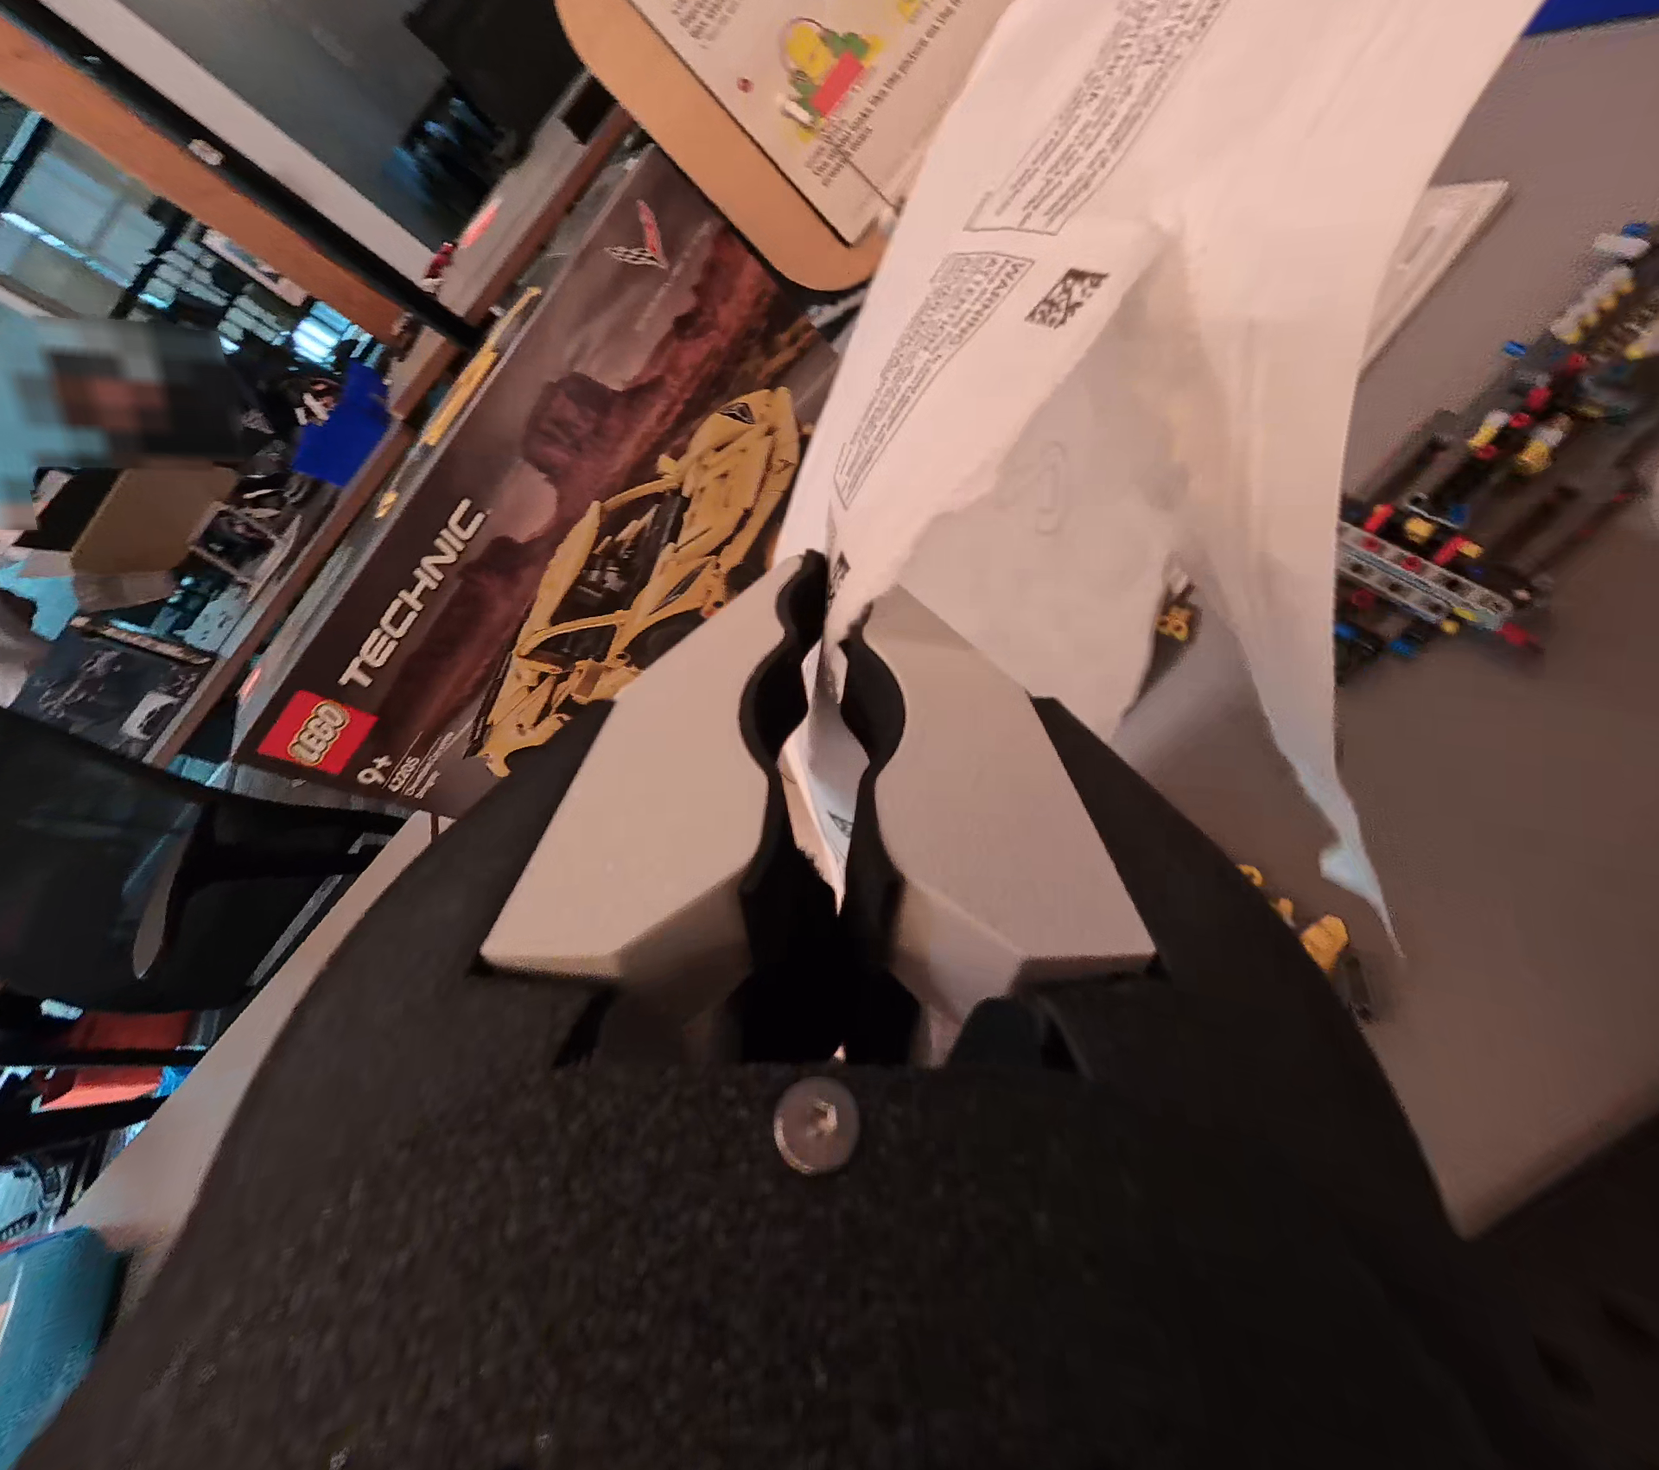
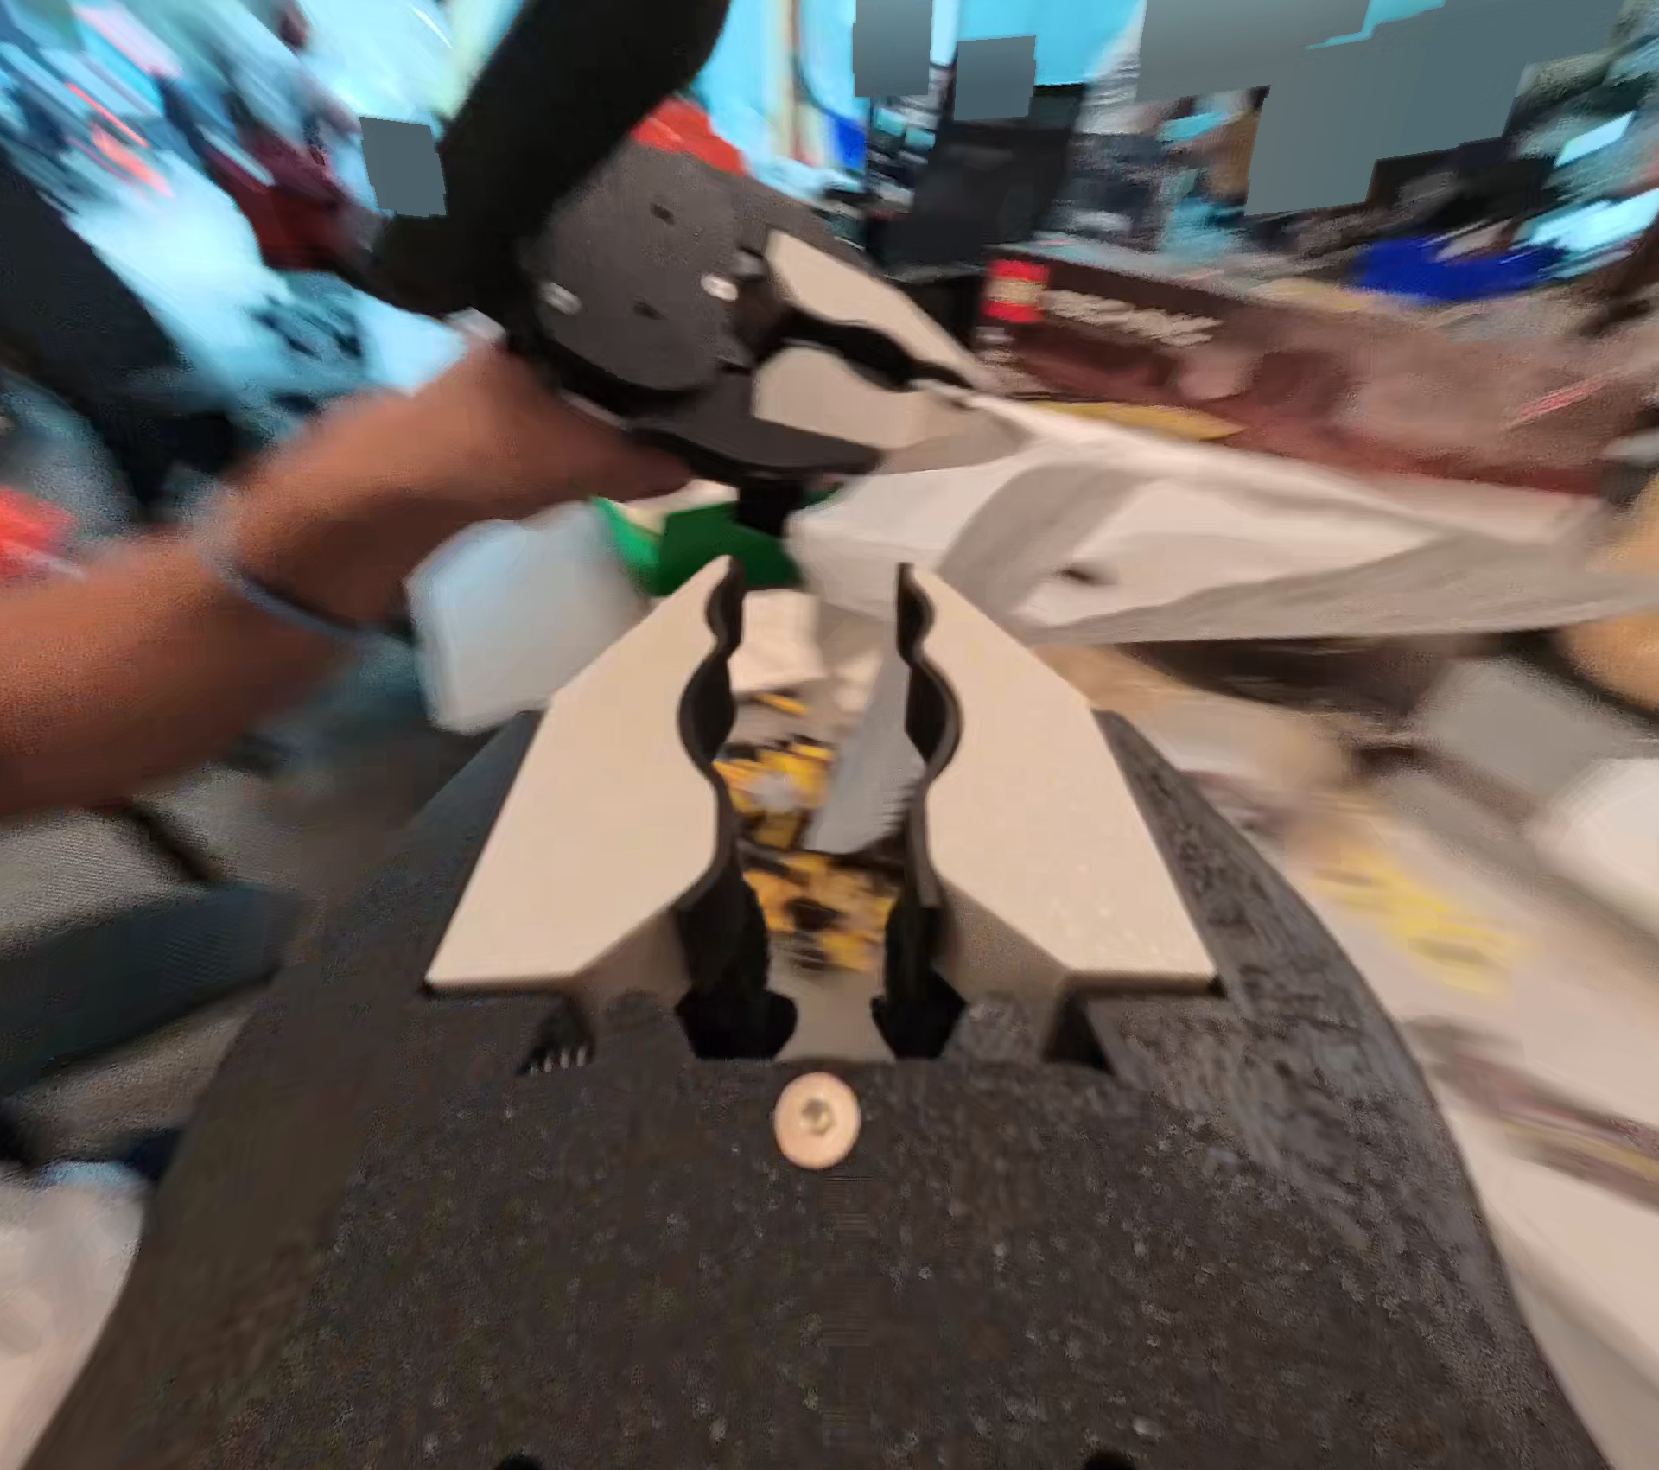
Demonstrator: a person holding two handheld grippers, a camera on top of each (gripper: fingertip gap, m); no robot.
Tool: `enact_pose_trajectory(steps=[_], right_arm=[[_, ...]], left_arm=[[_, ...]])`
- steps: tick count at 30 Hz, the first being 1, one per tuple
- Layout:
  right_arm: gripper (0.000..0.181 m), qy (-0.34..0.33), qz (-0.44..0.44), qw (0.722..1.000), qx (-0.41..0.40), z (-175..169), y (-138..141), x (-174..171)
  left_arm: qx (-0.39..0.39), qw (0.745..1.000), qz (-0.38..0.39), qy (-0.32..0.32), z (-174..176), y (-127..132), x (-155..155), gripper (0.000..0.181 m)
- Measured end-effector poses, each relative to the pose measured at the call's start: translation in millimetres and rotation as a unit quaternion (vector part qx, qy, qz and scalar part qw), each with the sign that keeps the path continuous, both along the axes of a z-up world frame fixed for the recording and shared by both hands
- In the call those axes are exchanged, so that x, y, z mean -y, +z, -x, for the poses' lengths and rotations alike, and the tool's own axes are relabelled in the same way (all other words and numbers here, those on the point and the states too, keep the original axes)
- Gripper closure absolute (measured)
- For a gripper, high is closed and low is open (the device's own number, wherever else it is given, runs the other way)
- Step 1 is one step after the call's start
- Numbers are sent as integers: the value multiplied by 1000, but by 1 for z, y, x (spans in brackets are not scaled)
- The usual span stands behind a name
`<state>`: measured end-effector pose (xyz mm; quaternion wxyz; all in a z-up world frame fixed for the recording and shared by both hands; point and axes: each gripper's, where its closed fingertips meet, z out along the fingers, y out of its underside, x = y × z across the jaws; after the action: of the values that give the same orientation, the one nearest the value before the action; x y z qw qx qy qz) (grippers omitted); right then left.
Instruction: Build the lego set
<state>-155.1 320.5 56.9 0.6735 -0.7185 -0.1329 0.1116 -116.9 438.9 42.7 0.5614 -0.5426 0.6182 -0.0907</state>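
Pinching the bag point(image 1: 1077, 367) (thin, floppy paper, probably tear-prone) at its edge, the left gripper point(image 1: 830, 673) is clenched; the right gripper point(image 2: 819, 601) gapes empty.

white printed paper bag point(image 1: 1122, 278), grey-black claw point(image 1: 830, 619)

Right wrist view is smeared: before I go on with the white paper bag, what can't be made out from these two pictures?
- Yellow pieces, right wrist view: motion blur, seen only through the open right tool; shapes unreadable.
- White paper bag, left wrist view: the left tool is shut on its torn edge; the far end is cut off by the frame and the contents are hidden.
- Partly built model, left wrist view: small, blurred, cut by the right edge.
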Motion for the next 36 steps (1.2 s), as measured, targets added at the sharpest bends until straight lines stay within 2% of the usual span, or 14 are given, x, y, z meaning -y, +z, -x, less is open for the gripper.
enact_pose_trajectory(steps=[1, 3, 4, 6, 8, 10, 11, 14, 17, 20, 22, 29, 32, 36], right_arm=[[139, 14, 18, 997, -78, 7, -6, -1], [115, -41, 74, 982, -166, -1, -33, -18], [105, -53, 69, 975, -203, -6, -38, -26], [106, -77, 42, 960, -268, -20, -41, -41], [110, -128, 38, 952, -274, -42, -51, -58], [127, -144, 45, 944, -292, -54, -60, -74], [144, -143, 49, 942, -300, -60, -64, -81], [173, -153, 7, 951, -270, -78, -58, -98], [176, -121, -86, 978, -149, -79, -35, -119], [177, -85, -178, 978, -67, -77, -13, -127], [179, -41, -182, 979, -77, -72, -7, -131], [180, -20, -216, 976, -33, -63, -2, -137], [181, -12, -248, 968, -37, -67, -3, -133], [181, -6, -225, 973, -53, -70, -17, -139]], left_arm=[[14, 1000, -6, 10, 1, 2, -3, 181], [37, 999, -17, 21, 1, 3, -6, 181], [53, 998, -15, 22, 0, 2, -4, 181], [80, 997, -4, 20, -3, 0, 2, 181], [105, 994, 1, 19, -5, 0, 7, 181], [134, 991, 6, 17, -4, 4, 11, 181], [153, 988, 1, 20, -2, 8, 9, 181], [222, 975, -14, 2, 6, 22, 1, 181], [292, 954, -41, -47, 16, 34, -6, 181], [331, 929, -143, -79, 32, 42, -11, 181], [334, 919, -194, -82, 37, 37, -16, 181], [396, 880, -246, -95, 47, 36, -22, 181], [406, 862, -281, -115, 46, 36, -13, 181], [396, 865, -293, -92, 40, 25, -25, 181]])
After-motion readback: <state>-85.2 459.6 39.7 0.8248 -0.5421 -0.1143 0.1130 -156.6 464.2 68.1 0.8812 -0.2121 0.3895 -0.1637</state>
